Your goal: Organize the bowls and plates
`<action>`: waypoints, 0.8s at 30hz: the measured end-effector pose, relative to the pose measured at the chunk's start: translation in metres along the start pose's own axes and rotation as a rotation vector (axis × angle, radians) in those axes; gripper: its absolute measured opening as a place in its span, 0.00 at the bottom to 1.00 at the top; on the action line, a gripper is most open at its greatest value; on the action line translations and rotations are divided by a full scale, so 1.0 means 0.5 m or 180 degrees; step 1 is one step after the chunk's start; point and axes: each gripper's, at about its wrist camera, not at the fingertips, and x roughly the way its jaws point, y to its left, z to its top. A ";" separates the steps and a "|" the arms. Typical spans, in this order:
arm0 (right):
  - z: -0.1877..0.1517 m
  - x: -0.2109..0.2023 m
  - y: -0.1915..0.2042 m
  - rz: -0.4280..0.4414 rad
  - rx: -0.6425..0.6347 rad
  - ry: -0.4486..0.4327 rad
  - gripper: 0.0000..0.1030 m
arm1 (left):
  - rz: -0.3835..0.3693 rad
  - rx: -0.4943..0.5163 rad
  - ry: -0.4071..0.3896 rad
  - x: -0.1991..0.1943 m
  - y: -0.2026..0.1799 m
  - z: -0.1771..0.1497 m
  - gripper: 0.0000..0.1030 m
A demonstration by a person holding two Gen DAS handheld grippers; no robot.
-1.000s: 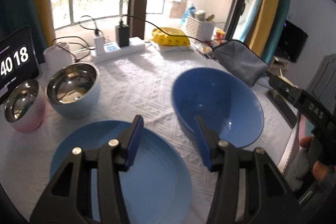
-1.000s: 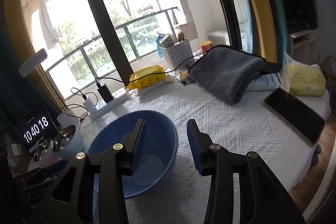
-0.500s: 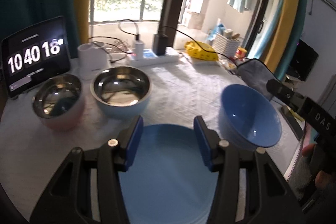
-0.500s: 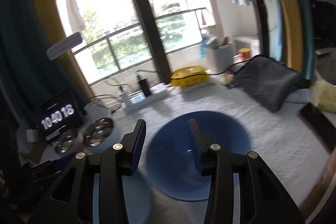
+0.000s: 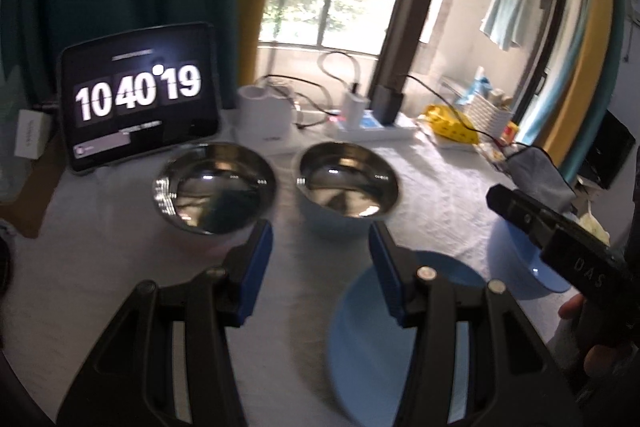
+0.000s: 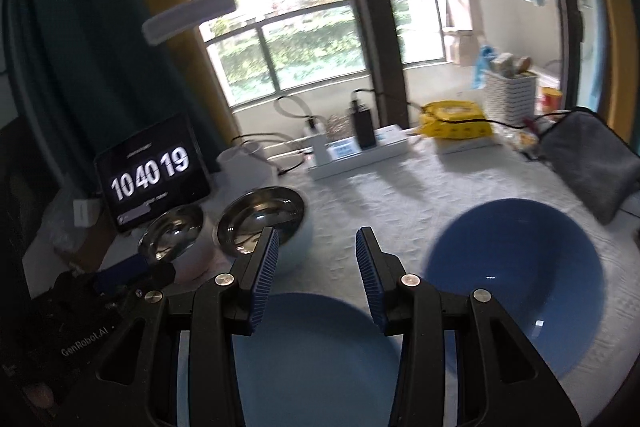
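— Steel inside, pale blue outside: bowl [image 5: 347, 191] just in front of the power strip [image 5: 376, 131]. Second steel bowl [image 5: 214, 193], pinkish outside, just beside it, toward the tablet clock [image 5: 140, 97].

— Blue plate [image 6: 316, 359]?

— Flat on the white tablecloth [image 6: 400, 199], nearer than the strip and the steel pair. Deep blue bowl [image 6: 516, 279] beside the plate, toward the grey cloth [image 6: 592, 159], apart from it.

— Left gripper [image 5: 320, 267]?

— Jaws parted, nothing between; above bare cloth short of the two steel bowls.

— Right gripper [image 6: 316, 271]?

— Likewise released and empty, over the plate's far edge, aimed toward the strip.
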 end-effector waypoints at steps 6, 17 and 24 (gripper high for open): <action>-0.010 0.058 0.086 0.0253 -0.0190 0.0206 0.42 | 0.0172 -0.0113 -0.0006 0.006 0.096 0.000 0.50; -0.049 0.170 0.194 0.0639 -0.0296 0.0681 0.61 | 0.0093 0.0004 0.0047 0.054 0.225 0.010 0.50; -0.044 0.222 0.222 0.0672 -0.0146 0.0813 0.61 | -0.0157 0.0020 0.0155 0.096 0.260 0.024 0.51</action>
